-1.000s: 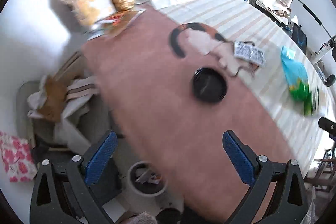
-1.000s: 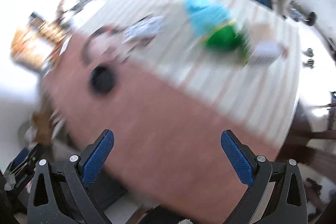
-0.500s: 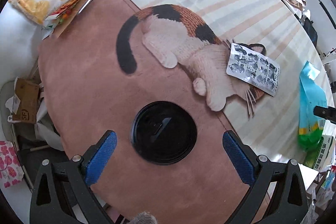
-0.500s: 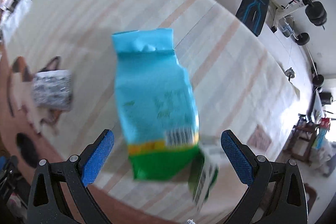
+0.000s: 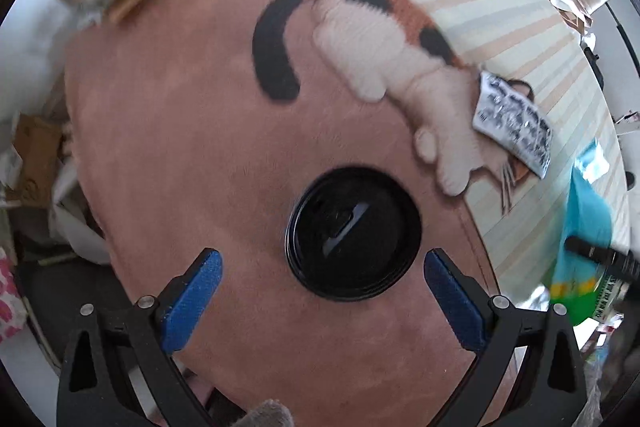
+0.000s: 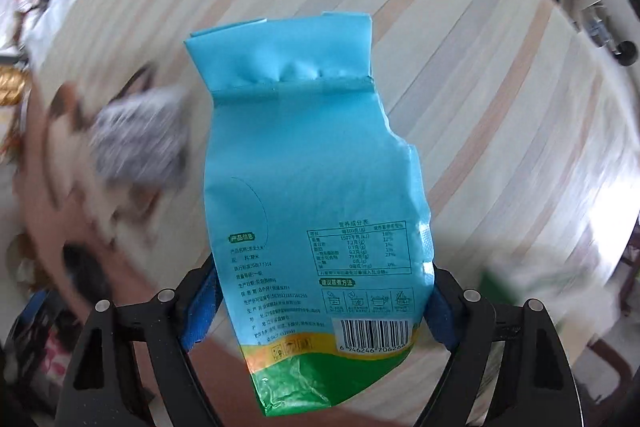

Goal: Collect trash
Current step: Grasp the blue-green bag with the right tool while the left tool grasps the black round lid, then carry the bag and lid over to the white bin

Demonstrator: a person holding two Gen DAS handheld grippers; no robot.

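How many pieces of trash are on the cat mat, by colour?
Black: 1, the lid
Black-and-white: 1, the wrapper
Blue-and-green: 1, the bag, between the right gripper's fingers
Total: 3

Left wrist view: looking steeply down, close over bench [image 5: 168, 131]; black lid [image 5: 353, 234] at centre. Right wrist view: looking down, closer still; blue bag [image 6: 316, 187] filling centre. Shared: blue bag, left view 3 o'clock; grey printed packet [image 5: 514, 123], right view 9 o'clock.
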